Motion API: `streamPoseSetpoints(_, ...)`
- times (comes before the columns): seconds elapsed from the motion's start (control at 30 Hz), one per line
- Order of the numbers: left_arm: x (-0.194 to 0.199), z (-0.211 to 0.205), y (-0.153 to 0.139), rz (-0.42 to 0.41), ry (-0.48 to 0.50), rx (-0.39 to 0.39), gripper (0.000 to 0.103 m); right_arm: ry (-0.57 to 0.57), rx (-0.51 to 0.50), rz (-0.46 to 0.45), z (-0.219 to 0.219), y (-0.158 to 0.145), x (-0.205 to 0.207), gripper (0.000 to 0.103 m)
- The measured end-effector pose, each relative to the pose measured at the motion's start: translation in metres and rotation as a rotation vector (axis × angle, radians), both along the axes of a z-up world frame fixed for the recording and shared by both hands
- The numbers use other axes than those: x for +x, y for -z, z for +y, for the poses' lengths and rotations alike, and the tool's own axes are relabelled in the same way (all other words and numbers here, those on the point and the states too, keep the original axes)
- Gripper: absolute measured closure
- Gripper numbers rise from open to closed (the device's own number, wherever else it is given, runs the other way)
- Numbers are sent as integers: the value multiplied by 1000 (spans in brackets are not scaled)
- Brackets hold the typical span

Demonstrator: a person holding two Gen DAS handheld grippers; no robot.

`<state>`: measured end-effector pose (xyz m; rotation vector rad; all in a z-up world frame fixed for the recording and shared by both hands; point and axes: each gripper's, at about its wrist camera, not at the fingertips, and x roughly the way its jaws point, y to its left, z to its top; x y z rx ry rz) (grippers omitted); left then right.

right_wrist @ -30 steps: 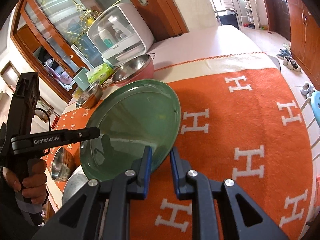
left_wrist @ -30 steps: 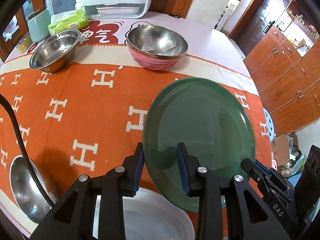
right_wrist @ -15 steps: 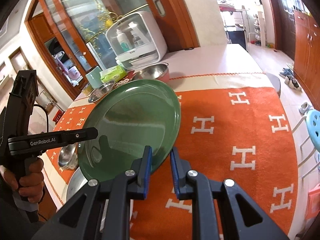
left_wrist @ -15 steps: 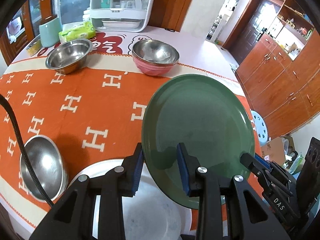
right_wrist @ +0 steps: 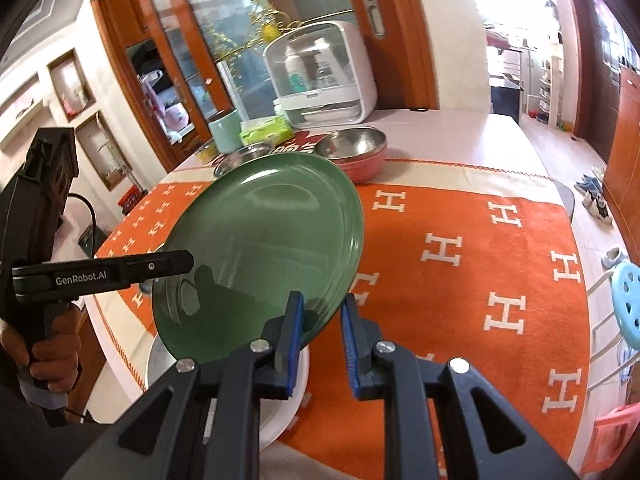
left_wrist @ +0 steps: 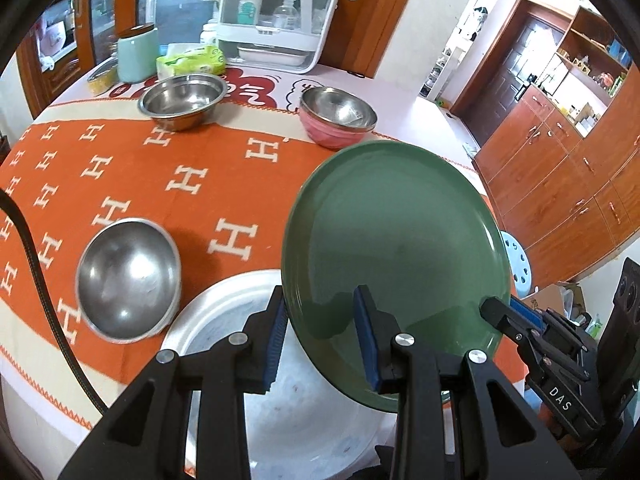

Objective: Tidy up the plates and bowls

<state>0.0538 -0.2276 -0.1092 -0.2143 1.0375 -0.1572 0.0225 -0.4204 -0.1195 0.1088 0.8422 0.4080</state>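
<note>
A green plate (left_wrist: 392, 236) is held tilted in the air over the near part of the table, gripped from two sides. My left gripper (left_wrist: 320, 336) is shut on its near rim, one pad under the plate and one on its face. My right gripper (right_wrist: 322, 334) is shut on the opposite rim, and it also shows at the plate's right edge in the left wrist view. Below the green plate (right_wrist: 260, 248) a white plate (left_wrist: 224, 312) lies at the table's near edge. An upside-down steel bowl (left_wrist: 128, 276) rests beside the white plate.
At the far side stand a steel bowl (left_wrist: 182, 98) and a pink bowl (left_wrist: 336, 136) with a steel one nested in it. Behind them are a white storage box (left_wrist: 276, 20), a green tissue pack (left_wrist: 192, 62) and a mint canister (left_wrist: 138, 54). A blue stool (right_wrist: 626, 300) stands right of the table.
Both grippers have lifted the green plate and carried it back toward the table's near edge. The white plate and the near steel bowl have come further into the left wrist view.
</note>
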Motion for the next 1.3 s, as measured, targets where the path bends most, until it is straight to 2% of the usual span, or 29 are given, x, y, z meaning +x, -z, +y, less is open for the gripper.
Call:
streamPoseSetpoints(0.27, -25, 25, 2, 18, -17, 3, 72, -56, -67, -7, 27, -5, -16, 85)
streamPoseSetpoints(0.67, -59, 49, 19, 93, -19, 25, 72, -104, -104, 66, 57, 9, -44, 84)
streamPoseSetpoints(1.13, -68, 49, 51, 208, -9, 80, 72, -157, -199, 178, 74, 37, -56, 80)
streamPoseSetpoints(1.3, -67, 50, 58, 231, -27, 99, 72, -196, -257, 191, 82, 46, -58, 74)
